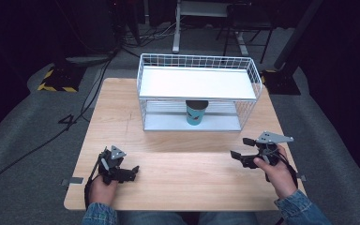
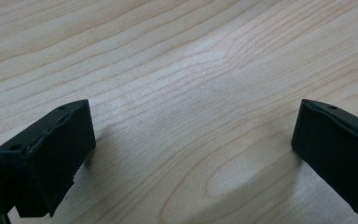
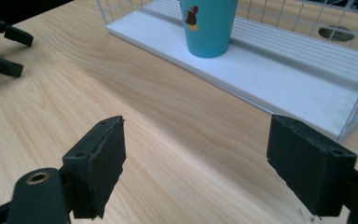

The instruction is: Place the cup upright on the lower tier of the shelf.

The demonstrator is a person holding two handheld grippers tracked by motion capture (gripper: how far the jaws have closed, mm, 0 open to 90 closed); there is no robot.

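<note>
Two grippers (image 1: pixel 130 172) (image 1: pixel 239 147) agape, teal cup (image 1: pixel 196 113) top hidden, perhaps lidded

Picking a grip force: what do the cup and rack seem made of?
Cup: probably smooth plastic or coated paper; even teal wall with a printed figure, so the look leaves it open. Rack: white-coated metal wire, going by its thin grid walls; its shelves look like flat white panels.
</note>
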